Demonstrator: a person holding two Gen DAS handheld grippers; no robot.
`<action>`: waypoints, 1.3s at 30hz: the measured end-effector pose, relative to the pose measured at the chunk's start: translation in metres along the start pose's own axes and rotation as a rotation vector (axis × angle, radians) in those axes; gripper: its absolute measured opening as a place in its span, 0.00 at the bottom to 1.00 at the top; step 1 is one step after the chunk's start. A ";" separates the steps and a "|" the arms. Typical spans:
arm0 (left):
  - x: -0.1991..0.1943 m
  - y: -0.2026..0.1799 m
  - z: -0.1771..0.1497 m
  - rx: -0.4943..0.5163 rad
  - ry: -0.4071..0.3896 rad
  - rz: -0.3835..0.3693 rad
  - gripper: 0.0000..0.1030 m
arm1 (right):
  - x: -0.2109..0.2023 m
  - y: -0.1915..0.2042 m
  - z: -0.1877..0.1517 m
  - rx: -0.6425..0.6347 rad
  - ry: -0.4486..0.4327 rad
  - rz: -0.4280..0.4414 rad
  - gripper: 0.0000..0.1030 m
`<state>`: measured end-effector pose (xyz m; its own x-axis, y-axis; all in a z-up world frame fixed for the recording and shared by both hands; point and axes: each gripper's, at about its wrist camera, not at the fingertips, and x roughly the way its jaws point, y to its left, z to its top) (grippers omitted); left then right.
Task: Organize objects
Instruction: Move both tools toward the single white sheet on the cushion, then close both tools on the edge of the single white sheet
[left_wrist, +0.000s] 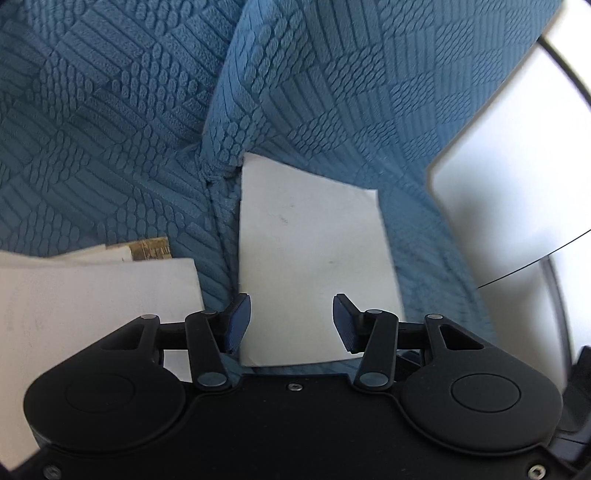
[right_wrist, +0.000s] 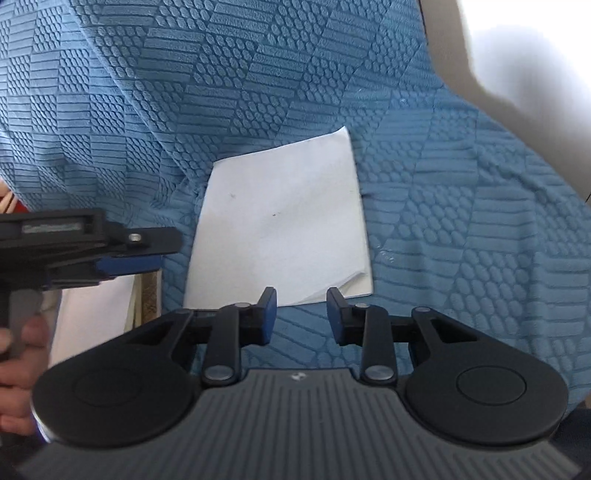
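Left gripper (left_wrist: 291, 319): jaws part open, nothing held. The near part of the white paper pad (left_wrist: 310, 258) is seen between the blue pads, but whether the pads touch it cannot be told; no press is visible. Right gripper (right_wrist: 301, 314): jaws part open on a narrower gap, empty, poised just short of the pad's near edge, over bare blue textured cover (right_wrist: 443, 221).

The pad lies flat on the sofa seat, its far corner tucked against the seam where seat meets backrest. The near right corner is seen fanned into loose leaves in the right wrist view.

A second stack of white papers (left_wrist: 92, 295) lies beside the pad at the seat's near left, with a brown printed item (left_wrist: 151, 249) peeking out behind it.

Risks, as judged:
- Only the top leaves may be pinched at the fanned corner, so the pad may splay or tear on lifting.
- The soft cover may be gathered into the jaws with the paper, since it yields under pressure.
- Both grippers are crowded on one small pad; a collision is possible.
- The far corner may snag in the seam if dragged.
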<state>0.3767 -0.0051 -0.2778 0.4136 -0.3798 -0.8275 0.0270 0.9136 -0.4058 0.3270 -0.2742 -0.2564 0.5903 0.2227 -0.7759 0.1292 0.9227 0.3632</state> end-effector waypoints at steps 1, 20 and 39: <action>0.003 0.000 0.001 0.003 0.011 0.007 0.45 | 0.002 0.000 0.000 0.006 0.006 0.011 0.32; 0.032 0.004 0.005 -0.037 0.083 0.071 0.50 | 0.032 0.008 0.011 0.024 0.049 -0.008 0.30; 0.018 0.030 0.009 -0.229 0.009 -0.159 0.57 | 0.031 -0.010 0.009 0.161 0.026 0.060 0.29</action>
<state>0.3926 0.0171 -0.3015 0.4122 -0.5178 -0.7497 -0.1162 0.7862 -0.6069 0.3509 -0.2793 -0.2793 0.5803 0.2855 -0.7627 0.2220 0.8456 0.4854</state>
